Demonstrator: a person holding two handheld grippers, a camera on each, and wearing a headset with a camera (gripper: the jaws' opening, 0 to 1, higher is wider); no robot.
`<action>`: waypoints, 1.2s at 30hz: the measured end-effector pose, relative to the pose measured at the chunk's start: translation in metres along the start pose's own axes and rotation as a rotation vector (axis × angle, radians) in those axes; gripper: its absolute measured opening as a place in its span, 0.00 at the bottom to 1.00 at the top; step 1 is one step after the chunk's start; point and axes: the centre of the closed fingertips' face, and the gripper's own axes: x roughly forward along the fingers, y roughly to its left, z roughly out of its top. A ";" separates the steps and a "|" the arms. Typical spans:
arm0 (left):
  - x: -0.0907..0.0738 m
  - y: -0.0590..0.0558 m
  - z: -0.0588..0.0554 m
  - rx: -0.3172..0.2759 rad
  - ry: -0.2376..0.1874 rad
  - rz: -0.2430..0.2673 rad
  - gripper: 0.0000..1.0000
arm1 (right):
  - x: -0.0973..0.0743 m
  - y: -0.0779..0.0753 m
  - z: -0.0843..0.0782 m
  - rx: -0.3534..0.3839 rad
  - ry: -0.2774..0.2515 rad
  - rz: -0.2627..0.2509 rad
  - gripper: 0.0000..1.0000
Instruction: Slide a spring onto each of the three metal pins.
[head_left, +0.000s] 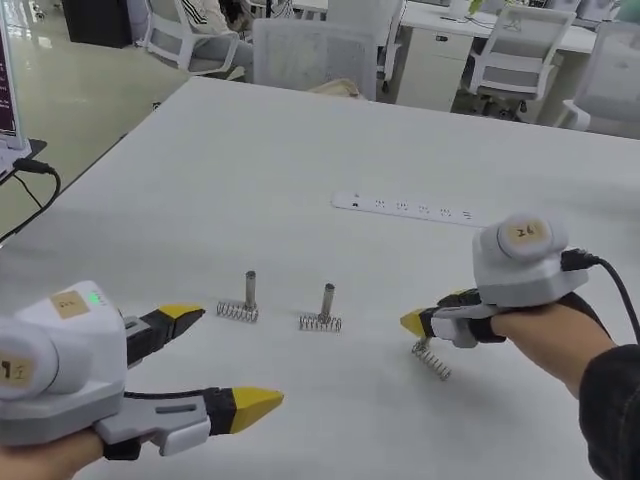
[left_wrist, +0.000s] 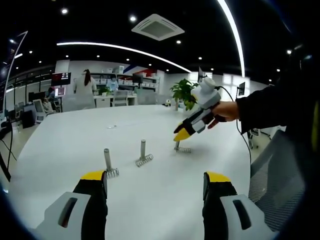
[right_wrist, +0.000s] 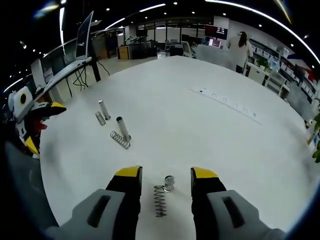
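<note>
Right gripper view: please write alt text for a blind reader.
The open right gripper straddles a spring lying on the white table, with a metal pin standing at its far end. Farther left stand two more pins, each with a second spring lying beside it.

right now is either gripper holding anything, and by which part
Nothing is held: left gripper open; right gripper open astride a spring and pin, clamping neither.
</note>
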 end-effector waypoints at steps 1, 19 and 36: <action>0.000 0.000 0.000 -0.001 0.001 0.000 0.76 | 0.000 0.000 -0.002 -0.002 0.005 -0.001 0.37; 0.000 -0.001 0.000 0.002 -0.001 -0.002 0.75 | -0.006 -0.002 -0.024 -0.001 0.031 0.005 0.39; -0.001 0.000 -0.001 -0.002 -0.002 -0.001 0.75 | -0.010 0.008 -0.052 -0.019 0.075 0.024 0.35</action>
